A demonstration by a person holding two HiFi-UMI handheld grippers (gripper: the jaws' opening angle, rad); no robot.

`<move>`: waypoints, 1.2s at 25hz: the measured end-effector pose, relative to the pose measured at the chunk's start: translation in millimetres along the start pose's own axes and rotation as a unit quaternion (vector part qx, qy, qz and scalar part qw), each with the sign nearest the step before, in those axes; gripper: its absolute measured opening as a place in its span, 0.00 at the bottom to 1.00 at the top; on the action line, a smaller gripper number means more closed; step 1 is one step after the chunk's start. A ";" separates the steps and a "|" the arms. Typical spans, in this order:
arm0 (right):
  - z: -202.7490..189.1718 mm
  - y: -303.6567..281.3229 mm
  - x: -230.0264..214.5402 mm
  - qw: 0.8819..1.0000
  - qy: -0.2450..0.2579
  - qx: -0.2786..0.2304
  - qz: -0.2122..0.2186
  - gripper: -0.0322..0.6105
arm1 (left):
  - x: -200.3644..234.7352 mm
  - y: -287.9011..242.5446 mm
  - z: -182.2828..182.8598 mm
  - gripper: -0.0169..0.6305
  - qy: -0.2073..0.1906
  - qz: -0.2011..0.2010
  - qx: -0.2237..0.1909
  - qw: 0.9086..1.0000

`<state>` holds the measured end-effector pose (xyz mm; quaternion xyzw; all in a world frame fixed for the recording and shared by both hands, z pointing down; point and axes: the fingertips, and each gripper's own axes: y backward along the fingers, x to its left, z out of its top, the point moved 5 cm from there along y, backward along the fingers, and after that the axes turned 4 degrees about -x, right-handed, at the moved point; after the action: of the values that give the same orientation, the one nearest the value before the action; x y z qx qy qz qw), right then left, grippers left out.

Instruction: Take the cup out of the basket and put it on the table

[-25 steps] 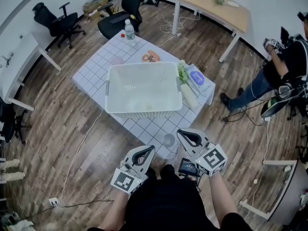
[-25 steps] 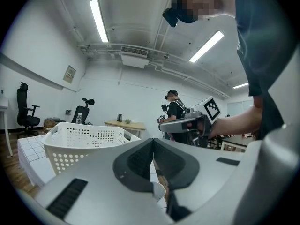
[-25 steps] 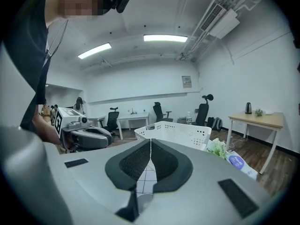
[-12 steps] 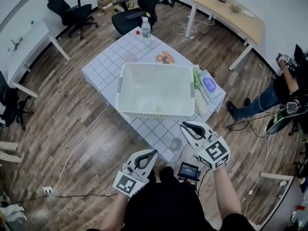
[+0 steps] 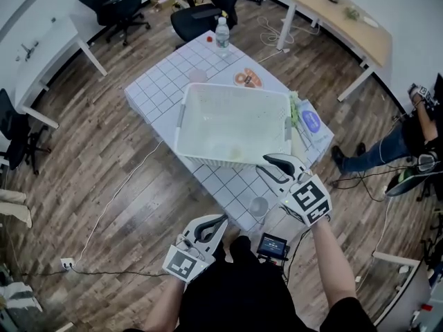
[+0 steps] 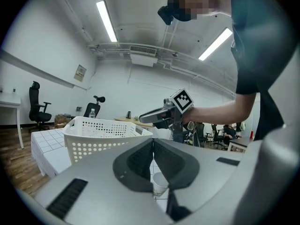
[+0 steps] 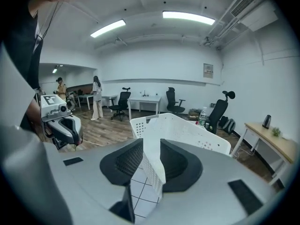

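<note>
A clear cup [image 5: 259,206] stands upright on the checked tablecloth near the table's front corner; it also shows low between the jaws in the left gripper view [image 6: 159,184]. The white basket [image 5: 185,115] sits mid-table. My right gripper [image 5: 268,162] hovers at the basket's near right corner, past the cup. Its jaws have just been opening and stand open with nothing between them; the basket's corner [image 7: 154,125] shows beyond the gap. My left gripper [image 5: 210,225] is held shut and bare off the table's front edge, pointing at the cup.
A water bottle [image 5: 222,33], a plate of orange food [image 5: 247,79], a small pink cup [image 5: 198,75] and a blue packet with greens [image 5: 309,121] surround the basket. Office chairs [image 5: 201,16], desks and a seated person [image 5: 415,126] ring the table. Cables lie on the floor.
My right gripper has moved from beside the cup up to the basket's near right corner, and its jaws have parted. The cup stays on the table. The left gripper has hardly moved.
</note>
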<state>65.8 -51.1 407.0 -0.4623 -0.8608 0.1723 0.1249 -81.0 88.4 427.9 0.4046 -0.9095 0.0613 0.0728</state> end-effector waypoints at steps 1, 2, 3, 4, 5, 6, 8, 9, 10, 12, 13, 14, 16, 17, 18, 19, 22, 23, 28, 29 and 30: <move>1.3 -4.5 -3.4 1.000 0.006 0.005 0.002 0.22 | 0.5 -0.5 -0.3 0.04 0.001 0.000 0.001 1.000; 2.7 -9.2 -6.8 1.000 0.011 0.011 0.005 0.23 | 1.0 -1.1 -0.6 0.04 0.001 -0.001 0.002 1.000; 4.1 -14.0 -10.2 1.000 0.017 0.016 0.008 0.24 | 1.4 -1.8 -0.9 0.04 0.001 -0.002 0.003 1.000; 5.5 -18.7 -13.6 0.999 0.022 0.022 0.010 0.25 | 1.7 -2.6 -1.1 0.04 0.001 -0.003 0.003 1.000; 6.6 -23.4 -16.9 0.999 0.027 0.029 0.014 0.26 | 1.9 -3.4 -1.3 0.04 0.002 -0.004 0.003 1.000; 7.5 -28.2 -20.1 0.999 0.031 0.036 0.017 0.27 | 2.2 -4.1 -1.6 0.04 0.003 -0.005 0.003 1.000; 7.6 -38.5 -25.9 0.998 0.035 0.054 0.027 0.29 | 3.8 -5.0 -2.7 0.04 0.006 -0.004 0.002 1.000; 7.1 -43.7 -28.7 0.997 0.036 0.063 0.031 0.30 | 5.0 -5.1 -3.5 0.04 0.006 -0.003 0.002 1.000; 6.4 -48.6 -31.5 0.996 0.037 0.072 0.036 0.30 | 6.3 -5.0 -4.1 0.04 0.007 -0.001 0.003 1.000; 5.1 -57.6 -37.2 0.994 0.040 0.088 0.043 0.32 | 8.7 -4.1 -5.0 0.04 0.010 0.003 0.005 1.000; 4.6 -61.8 -40.0 0.993 0.042 0.096 0.046 0.32 | 9.8 -3.5 -5.2 0.04 0.013 0.005 0.006 1.000; 4.1 -66.1 -42.8 0.992 0.045 0.104 0.048 0.32 | 11.0 -2.9 -5.5 0.04 0.014 0.006 0.007 1.000; 2.8 -75.3 -48.5 0.990 0.052 0.121 0.056 0.33 | 13.2 -2.0 -6.6 0.04 0.012 0.007 0.009 1.000; 1.6 -80.0 -51.4 0.988 0.056 0.130 0.061 0.34 | 14.0 -1.7 -7.3 0.04 0.013 0.008 0.010 1.000; -0.1 -84.7 -54.1 0.986 0.061 0.141 0.067 0.35 | 14.7 -1.6 -7.8 0.04 0.014 0.010 0.011 1.000; -2.3 -89.5 -56.7 0.983 0.066 0.153 0.074 0.35 | 15.2 -1.5 -8.3 0.04 0.016 0.012 0.013 1.000; -10.6 -103.9 -63.1 0.974 0.082 0.191 0.095 0.35 | 17.5 -1.8 -9.2 0.04 0.020 0.016 0.015 1.000; -13.3 -108.5 -64.7 0.970 0.086 0.203 0.100 0.35 | 18.5 -2.3 -9.0 0.04 0.020 0.017 0.013 1.000; -28.0 -129.4 -68.7 0.955 0.101 0.251 0.124 0.36 | 21.9 -2.6 -10.7 0.04 0.025 0.022 0.015 0.999; -30.9 -133.6 -70.2 0.952 0.102 0.259 0.127 0.36 | 22.2 -3.2 -11.7 0.04 0.025 0.022 0.016 0.999; -33.8 -137.9 -71.1 0.949 0.103 0.266 0.132 0.36 | 22.2 -3.6 -12.4 0.04 0.026 0.021 0.017 0.999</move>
<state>13.2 -175.4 490.6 -0.5367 -0.6974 0.3616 0.3079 -91.9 72.0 444.3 0.3844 -0.9146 0.0888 0.0886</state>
